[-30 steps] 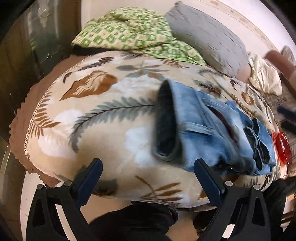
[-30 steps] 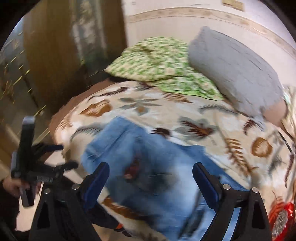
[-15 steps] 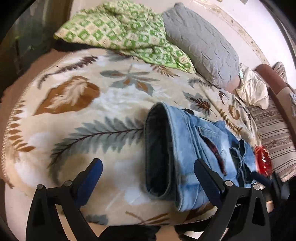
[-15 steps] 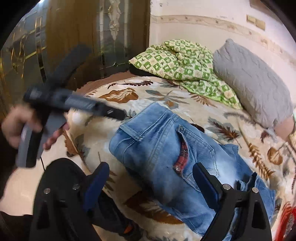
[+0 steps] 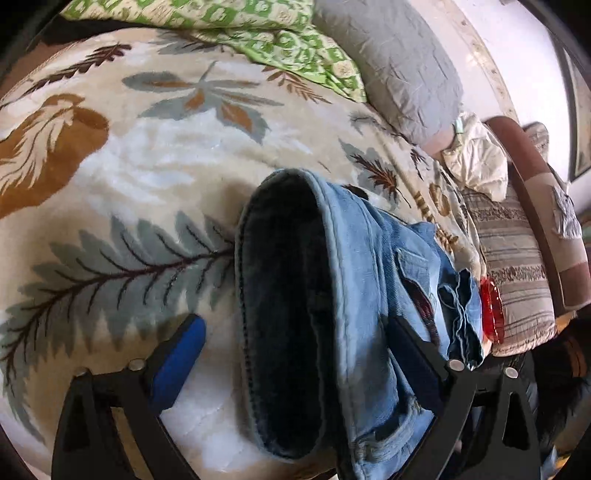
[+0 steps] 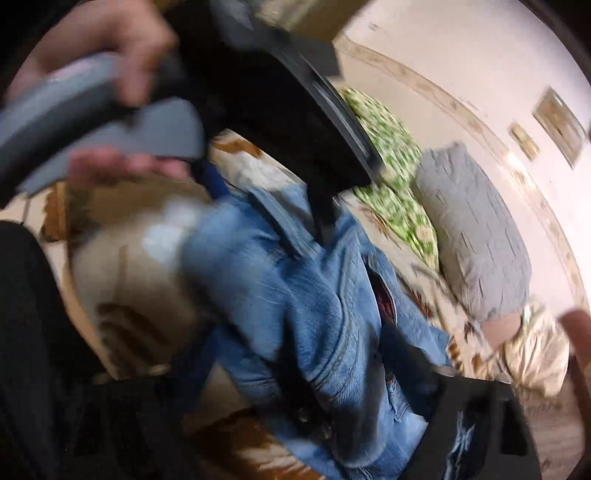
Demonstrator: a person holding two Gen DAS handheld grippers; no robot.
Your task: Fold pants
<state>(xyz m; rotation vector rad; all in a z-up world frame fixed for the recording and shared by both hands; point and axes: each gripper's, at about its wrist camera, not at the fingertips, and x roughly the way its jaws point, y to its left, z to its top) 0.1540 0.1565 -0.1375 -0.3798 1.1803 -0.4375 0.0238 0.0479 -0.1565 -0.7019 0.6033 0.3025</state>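
Observation:
Light blue jeans lie crumpled on a leaf-patterned blanket, their waist gaping open towards me. My left gripper is low over that waist and its jaws are closing. One blue pad rests over the blanket left of the waistband, the other finger over the denim. In the blurred right wrist view, my right gripper is closing with the jeans bulging between its fingers. Neither pair of pads visibly presses the cloth. A hand holds the left gripper at the waistband.
A green checked quilt and a grey pillow lie at the back of the bed. A red shiny object and a striped cushion sit right of the jeans. The bed's edge is close in front.
Both grippers have come down and closer to the jeans, and their fingers stand narrower. The waist opening now sits between the left fingers. The left gripper and hand now fill the right view's upper left.

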